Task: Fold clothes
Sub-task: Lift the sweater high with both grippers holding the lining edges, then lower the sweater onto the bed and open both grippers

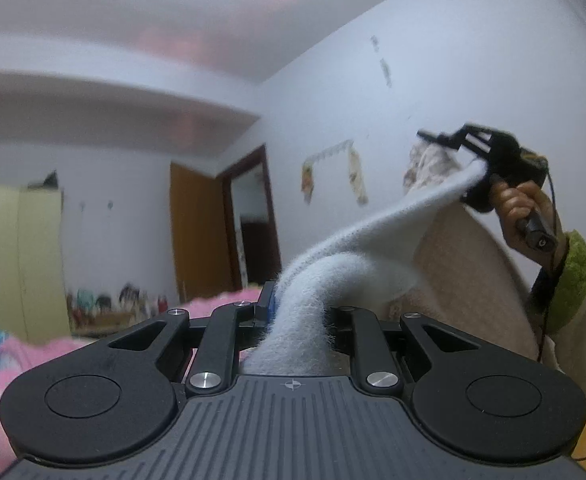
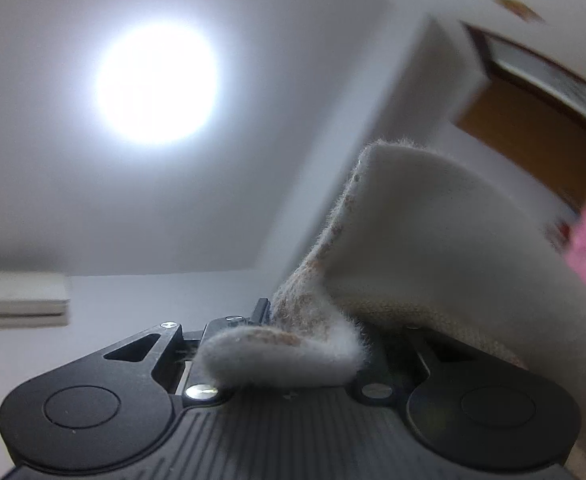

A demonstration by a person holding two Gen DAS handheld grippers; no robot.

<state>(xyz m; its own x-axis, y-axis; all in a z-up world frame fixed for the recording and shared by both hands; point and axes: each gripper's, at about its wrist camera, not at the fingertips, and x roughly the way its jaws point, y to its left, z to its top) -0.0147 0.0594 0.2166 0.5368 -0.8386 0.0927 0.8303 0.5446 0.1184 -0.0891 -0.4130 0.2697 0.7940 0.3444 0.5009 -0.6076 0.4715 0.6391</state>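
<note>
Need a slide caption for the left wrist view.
Both grippers, left gripper and right gripper, hold a fuzzy white garment aloft.

The fuzzy knitted garment (image 1: pixel 357 248) is white to pale grey, with a beige side flecked brown (image 2: pixel 317 280). The bed's fluffy cover (image 1: pixel 33 356) is pink, with a turquoise-and-white patch. The matte plastic grippers (image 1: pixel 489 152) are black. The person's fleece sleeve (image 1: pixel 585 292) is cream with a green cuff. The wardrobe (image 1: pixel 17 256) is pale yellow, the door (image 1: pixel 197 232) orange-brown.
</note>
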